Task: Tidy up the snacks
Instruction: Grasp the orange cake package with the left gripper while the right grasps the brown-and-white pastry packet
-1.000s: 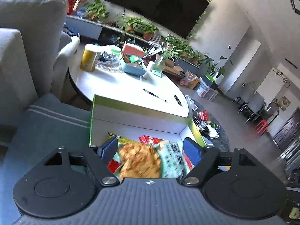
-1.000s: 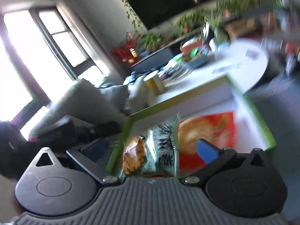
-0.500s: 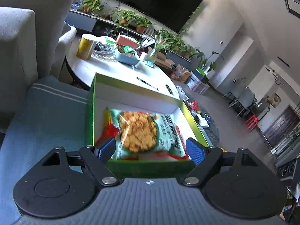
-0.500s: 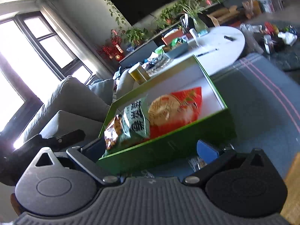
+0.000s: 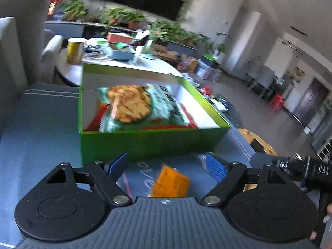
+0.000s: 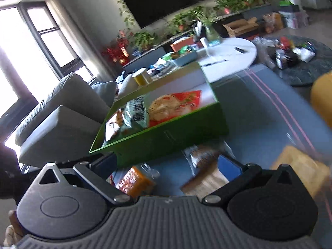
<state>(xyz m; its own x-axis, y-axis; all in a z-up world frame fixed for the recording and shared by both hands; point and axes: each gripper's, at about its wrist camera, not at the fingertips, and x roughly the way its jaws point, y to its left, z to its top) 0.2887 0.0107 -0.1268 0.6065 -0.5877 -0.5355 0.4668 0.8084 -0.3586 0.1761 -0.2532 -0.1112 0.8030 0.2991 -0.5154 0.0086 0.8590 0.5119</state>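
A green open box (image 5: 145, 145) (image 6: 166, 139) sits on a blue-grey padded surface (image 5: 41, 124). In it a green snack bag (image 5: 132, 105) (image 6: 134, 114) lies on top of a red snack bag (image 6: 178, 103). My left gripper (image 5: 166, 165) is open in front of the box's near wall, above a small orange packet (image 5: 170, 183) lying loose on the surface. My right gripper (image 6: 166, 166) is open too, low before the box. The orange packet (image 6: 134, 181), a clear-wrapped brown snack (image 6: 202, 155) and a beige packet (image 6: 207, 181) lie under its fingers, none gripped.
Beyond the box stands a white round table (image 5: 145, 62) with a yellow can (image 5: 74, 49) and clutter. A grey sofa (image 6: 62, 112) is at the left. A blurred tan package (image 6: 298, 170) lies at the right, and a dark round table (image 6: 300, 72) stands further back.
Both grippers have drawn back from over the box to its near side and sunk lower. The green bag between the left fingers earlier now lies in the box. Loose packets have come into view.
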